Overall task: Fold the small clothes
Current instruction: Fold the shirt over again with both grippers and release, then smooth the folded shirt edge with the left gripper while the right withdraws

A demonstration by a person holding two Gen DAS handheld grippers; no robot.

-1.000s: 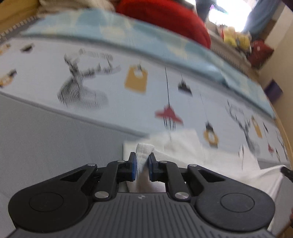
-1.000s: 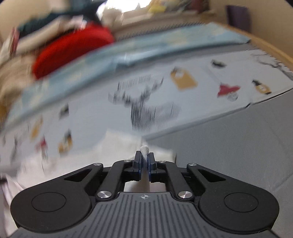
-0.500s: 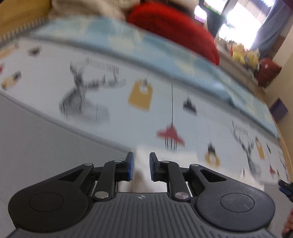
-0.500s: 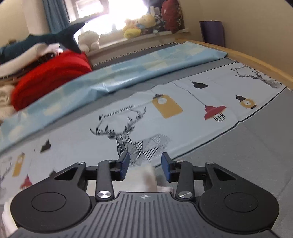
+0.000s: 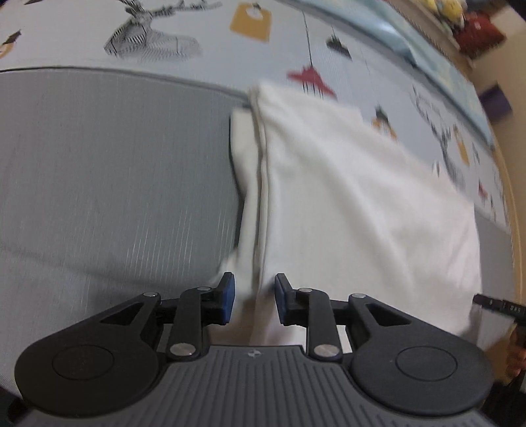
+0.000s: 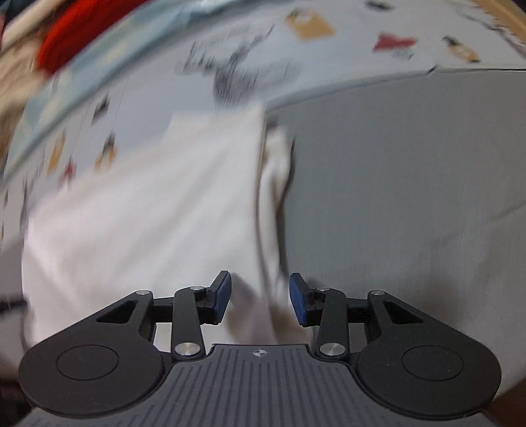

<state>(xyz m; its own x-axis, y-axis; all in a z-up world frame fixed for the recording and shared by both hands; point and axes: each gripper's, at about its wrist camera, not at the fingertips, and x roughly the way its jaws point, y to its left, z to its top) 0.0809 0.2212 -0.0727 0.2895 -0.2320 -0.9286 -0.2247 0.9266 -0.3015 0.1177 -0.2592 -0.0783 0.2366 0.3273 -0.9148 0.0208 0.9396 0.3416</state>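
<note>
1. Left wrist view, nearest first: the left gripper (image 5: 252,297) points steeply down at the white garment (image 5: 355,210). Its blue pads (image 5: 227,297) stand apart and the jaws are opening. A hemmed side edge of the cloth runs up between them, but neither pad presses on it.
2. In the right wrist view the right gripper (image 6: 259,300) has its jaws spread wider. The garment's (image 6: 157,210) other side edge lies between the pads (image 6: 297,303), loose and ungripped.
3. The garment lies flat on the grey bedding (image 5: 115,184), its far end reaching onto the printed sheet (image 5: 203,36) with deer and lamps. A narrow under-layer peeks out along each side edge, which suggests one fold is already laid.
4. My reading: this is the release at the end of a fold, both hands letting go at the near corners.
5. The next move likely calls for lifting clear without dragging the cloth, then re-gripping a fresh edge for another fold or smoothing.
6. Farther off, blurred: a red bundle (image 6: 70,31) beyond the light-blue cloth strip (image 6: 131,39).
7. No container is in view, so there are no contents to report.
</note>
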